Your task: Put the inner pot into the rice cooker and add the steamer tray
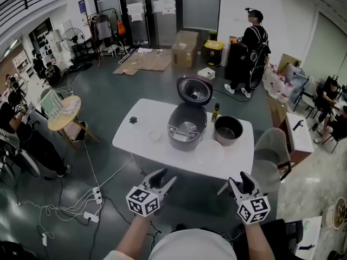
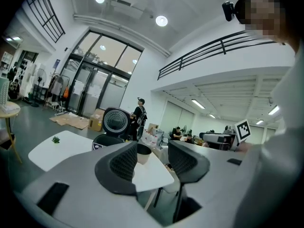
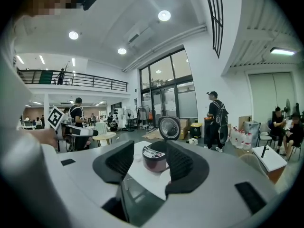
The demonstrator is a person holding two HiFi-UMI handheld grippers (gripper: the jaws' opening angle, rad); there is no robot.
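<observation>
1. sitting on the white table (image 1: 135, 140), the inner pot (image 1: 228, 130) stands upright just to the right of the rice cooker (image 1: 187, 126), touching nothing. it is a dark, round metal bowl with a pale rim, mouth up, so it can be gripped by the rim and lifted straight across.
2. the rice cooker is a rounded dark body with a glossy control panel facing the person. its lid (image 1: 194, 90) is tipped up and back, and the ribbed round inner plate faces forward, which leaves the cavity open for the pot.
3. a small dark bottle (image 1: 216, 112) stands between cooker and pot, toward the far side.
4. a faint, clear round shape near the table's front edge may be the steamer tray (image 1: 210, 153); it is too pale to be sure.
5. the left gripper (image 1: 165, 179) and right gripper (image 1: 237, 183) are held low and close to the person, well short of the table. both have their jaws spread wide with nothing between the ribbed black pads. judging by this, the task has not begun.
</observation>
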